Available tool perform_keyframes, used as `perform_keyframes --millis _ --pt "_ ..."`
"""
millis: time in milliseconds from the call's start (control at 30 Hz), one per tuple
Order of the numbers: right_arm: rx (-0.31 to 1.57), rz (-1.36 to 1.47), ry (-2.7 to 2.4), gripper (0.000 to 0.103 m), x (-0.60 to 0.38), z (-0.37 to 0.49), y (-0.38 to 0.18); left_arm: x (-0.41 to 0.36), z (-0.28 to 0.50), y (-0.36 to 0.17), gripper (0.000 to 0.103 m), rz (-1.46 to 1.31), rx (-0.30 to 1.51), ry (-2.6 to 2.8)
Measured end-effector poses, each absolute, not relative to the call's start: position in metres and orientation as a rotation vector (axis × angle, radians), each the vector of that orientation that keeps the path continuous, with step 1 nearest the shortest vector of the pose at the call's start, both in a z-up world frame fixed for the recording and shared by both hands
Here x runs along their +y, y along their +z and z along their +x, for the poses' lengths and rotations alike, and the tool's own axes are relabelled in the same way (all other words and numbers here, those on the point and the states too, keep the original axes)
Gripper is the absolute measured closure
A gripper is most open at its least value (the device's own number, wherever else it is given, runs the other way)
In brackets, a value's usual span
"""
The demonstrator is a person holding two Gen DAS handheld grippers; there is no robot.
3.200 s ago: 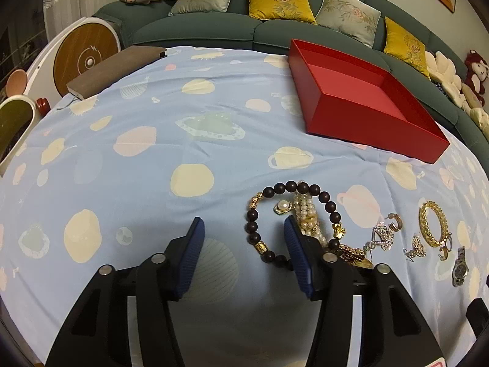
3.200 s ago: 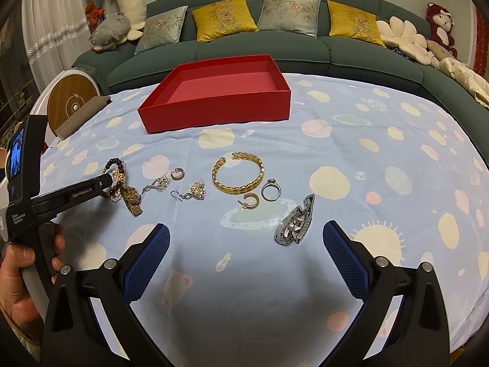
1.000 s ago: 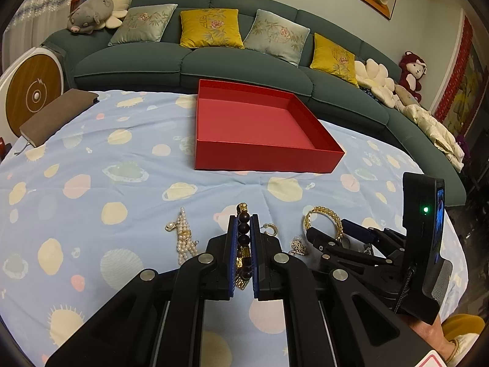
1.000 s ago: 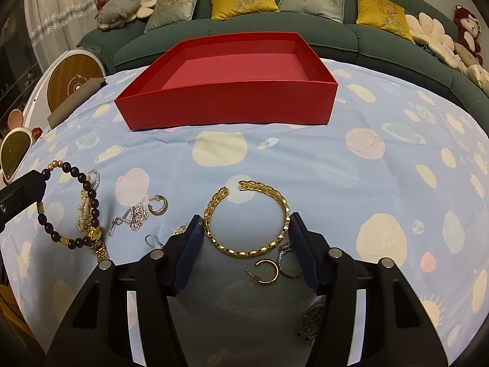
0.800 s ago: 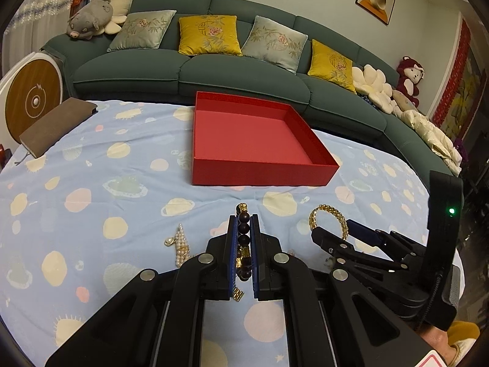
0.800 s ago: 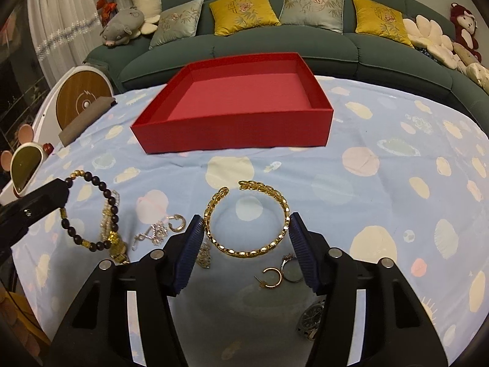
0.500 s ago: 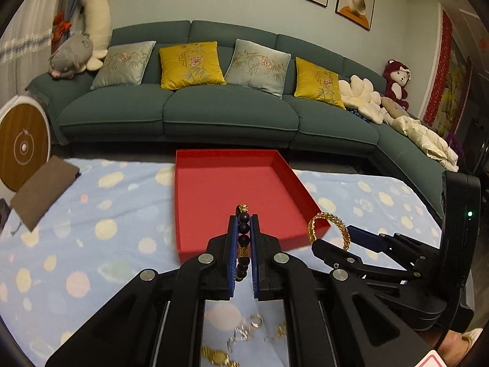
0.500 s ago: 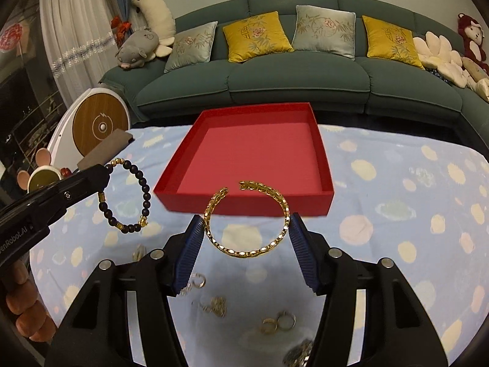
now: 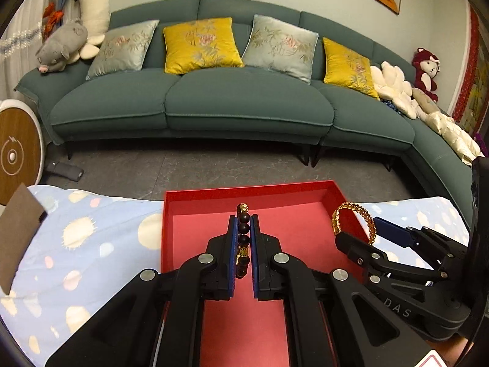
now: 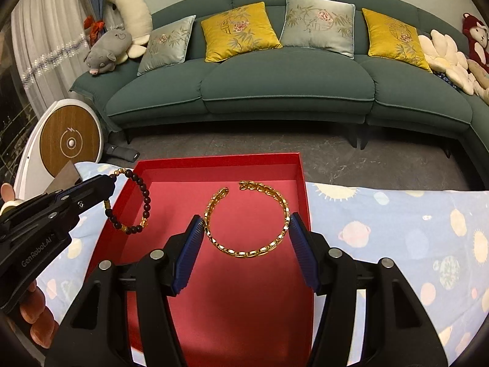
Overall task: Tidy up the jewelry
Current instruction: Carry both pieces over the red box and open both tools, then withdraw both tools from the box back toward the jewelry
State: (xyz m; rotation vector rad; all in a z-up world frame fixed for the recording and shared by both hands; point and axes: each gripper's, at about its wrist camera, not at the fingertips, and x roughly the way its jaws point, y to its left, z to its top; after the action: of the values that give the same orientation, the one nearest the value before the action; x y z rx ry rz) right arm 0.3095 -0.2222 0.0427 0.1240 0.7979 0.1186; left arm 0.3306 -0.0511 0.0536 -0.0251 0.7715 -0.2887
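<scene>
My left gripper (image 9: pixel 243 232) is shut on a dark bead bracelet (image 9: pixel 243 238) with gold spacers and holds it above the open red box (image 9: pixel 195 202). In the right wrist view the same bracelet (image 10: pixel 143 195) hangs from the left gripper (image 10: pixel 111 182) over the box's left side. My right gripper (image 10: pixel 247 229) is shut on a gold chain bangle (image 10: pixel 247 252), held flat between its blue pads above the red box (image 10: pixel 269 305). The bangle (image 9: pixel 368 218) and the right gripper (image 9: pixel 356 229) also show in the left wrist view.
The box stands on a blue patterned cloth (image 10: pixel 397 235) near the table's far edge. Beyond are grey floor and a green sofa (image 9: pixel 244 98) with cushions. A brown notebook (image 9: pixel 15 229) lies at the left. A round white-and-wood device (image 10: pixel 71 143) stands on the floor.
Both grippers have moved forward with their bracelets from over the cloth to above the red box. The rest of the jewelry has dropped out of view.
</scene>
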Motion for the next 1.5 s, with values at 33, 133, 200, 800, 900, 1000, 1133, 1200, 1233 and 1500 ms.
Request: perform_keyframes --millis 33,133,200,800,900,1000,1133,1200,1233,1500 --pt "0.806 0.117 0.117 0.047 -0.221 0.319 0.038 -0.051 0.339 0.048 0.098 -0.032 0.783 -0.28" --pt "0.832 0.115 0.116 0.047 -0.221 0.342 0.028 -0.052 0.359 0.038 0.098 -0.051 0.806 -0.275" --pt "0.847 0.12 0.124 0.047 -0.221 0.353 0.022 -0.055 0.367 0.034 0.098 -0.043 0.811 -0.269" --pt "0.814 0.196 0.095 0.02 -0.226 0.345 0.018 -0.037 0.358 0.014 0.07 -0.016 0.818 -0.169" --pt "0.804 0.193 0.076 0.02 -0.226 0.342 0.02 -0.032 0.353 0.017 0.07 -0.032 0.826 -0.152" --pt "0.769 0.224 0.061 0.02 -0.231 0.325 0.031 -0.021 0.333 0.032 0.07 -0.054 0.81 -0.169" --pt "0.713 0.173 0.078 0.02 -0.235 0.276 0.057 -0.007 0.287 0.051 0.067 -0.027 0.778 -0.184" --pt "0.699 0.134 0.082 0.02 -0.239 0.245 0.066 0.002 0.26 0.056 0.059 -0.021 0.782 -0.187" --pt "0.697 0.12 0.087 0.02 -0.242 0.226 0.07 0.006 0.247 0.057 0.057 -0.02 0.786 -0.185" --pt "0.756 0.112 0.069 0.02 -0.265 0.101 0.076 0.028 0.149 0.032 0.045 0.033 0.896 -0.15"
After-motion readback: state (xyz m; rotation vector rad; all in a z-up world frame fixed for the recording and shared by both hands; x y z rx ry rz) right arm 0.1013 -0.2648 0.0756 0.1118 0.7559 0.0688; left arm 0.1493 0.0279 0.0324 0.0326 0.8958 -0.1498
